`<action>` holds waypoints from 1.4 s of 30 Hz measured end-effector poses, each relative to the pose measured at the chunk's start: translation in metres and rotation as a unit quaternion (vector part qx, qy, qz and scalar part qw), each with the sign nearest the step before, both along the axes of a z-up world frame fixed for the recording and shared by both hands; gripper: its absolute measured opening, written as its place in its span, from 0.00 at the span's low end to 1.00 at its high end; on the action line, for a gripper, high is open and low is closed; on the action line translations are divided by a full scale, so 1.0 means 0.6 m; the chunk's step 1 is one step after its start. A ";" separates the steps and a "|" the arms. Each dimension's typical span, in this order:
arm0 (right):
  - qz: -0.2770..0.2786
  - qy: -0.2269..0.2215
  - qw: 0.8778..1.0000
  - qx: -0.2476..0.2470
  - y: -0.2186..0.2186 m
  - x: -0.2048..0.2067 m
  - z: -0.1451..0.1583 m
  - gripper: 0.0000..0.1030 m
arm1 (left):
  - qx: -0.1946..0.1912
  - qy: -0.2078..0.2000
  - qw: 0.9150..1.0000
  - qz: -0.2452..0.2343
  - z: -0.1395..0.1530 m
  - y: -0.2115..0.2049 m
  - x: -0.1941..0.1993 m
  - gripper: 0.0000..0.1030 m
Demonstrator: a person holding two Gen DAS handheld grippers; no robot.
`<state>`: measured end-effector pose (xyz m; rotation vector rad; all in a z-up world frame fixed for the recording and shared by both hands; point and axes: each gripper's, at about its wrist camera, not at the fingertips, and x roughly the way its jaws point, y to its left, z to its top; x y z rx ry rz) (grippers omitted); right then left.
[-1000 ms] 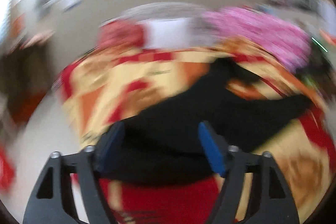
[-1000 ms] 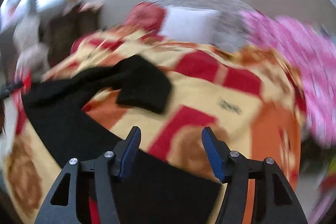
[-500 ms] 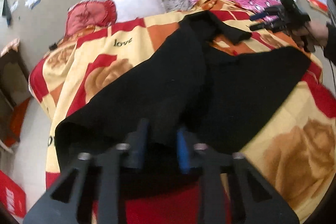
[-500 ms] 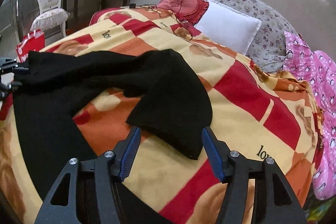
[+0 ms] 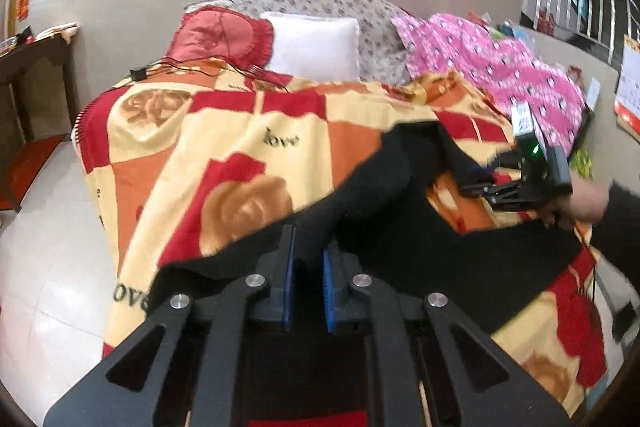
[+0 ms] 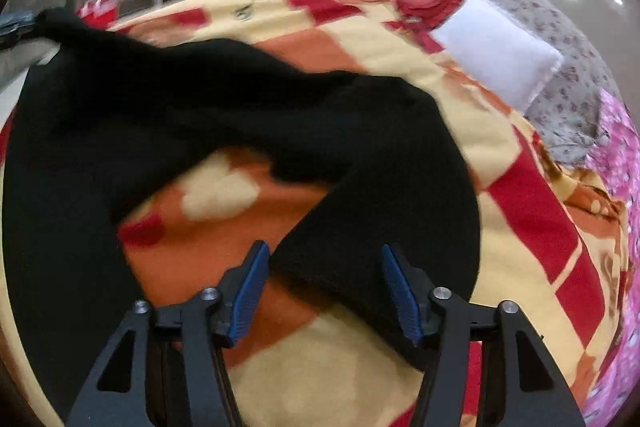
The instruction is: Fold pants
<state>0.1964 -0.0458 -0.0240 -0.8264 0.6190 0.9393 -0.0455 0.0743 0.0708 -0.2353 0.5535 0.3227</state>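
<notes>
Lying across the red, orange and cream patterned blanket [image 5: 240,155] near its foot edge, the black knit pants [image 6: 200,115] are stretching between both tools. The left gripper [image 5: 308,263] is pinching a raised fold of the pants, its blue pads nearly together on the cloth. The right gripper [image 6: 324,287] is closing, its jaws apart astride a leg end and its pads not pressing it. A white pillow [image 5: 314,47] is resting at the head edge.
</notes>
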 end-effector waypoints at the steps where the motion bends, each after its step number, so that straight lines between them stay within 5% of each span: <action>1: -0.028 -0.003 1.000 -0.007 0.000 0.010 -0.002 0.05 | -0.003 -0.006 1.000 0.010 0.008 0.009 0.002 0.09; 7: -0.126 -0.014 0.983 0.134 -0.107 0.003 0.120 0.07 | -0.041 -0.040 0.997 0.060 0.048 0.074 -0.001 0.08; 13: -0.132 0.016 0.956 0.262 -0.254 -0.085 0.272 0.07 | -0.053 -0.060 0.994 0.080 0.060 0.119 0.004 0.08; 17: -0.116 0.055 0.936 0.327 -0.327 -0.148 0.319 0.07 | -0.060 -0.054 0.992 0.096 0.037 0.140 0.015 0.08; 23: -0.131 0.123 0.899 0.398 -0.383 -0.138 0.310 0.07 | -0.085 -0.053 0.989 0.111 0.007 0.171 0.036 0.08; 30: -0.247 0.252 0.843 0.406 -0.385 0.060 0.173 0.07 | -0.077 0.002 0.991 0.112 -0.035 0.197 0.122 0.08; 32: -0.298 0.250 0.839 0.380 -0.373 0.126 0.127 0.07 | -0.077 0.014 0.990 0.121 -0.047 0.205 0.140 0.09; 35: -0.333 0.210 0.854 0.341 -0.345 0.189 0.087 0.10 | -0.072 0.033 0.985 0.153 -0.061 0.220 0.152 0.15; 38: -0.365 0.168 0.860 0.317 -0.337 0.198 0.078 0.13 | -0.059 0.025 0.981 0.181 -0.056 0.226 0.130 0.20; 42: -0.338 0.118 0.891 0.278 -0.319 0.153 0.091 0.18 | -0.033 0.002 0.976 0.213 -0.031 0.214 0.088 0.35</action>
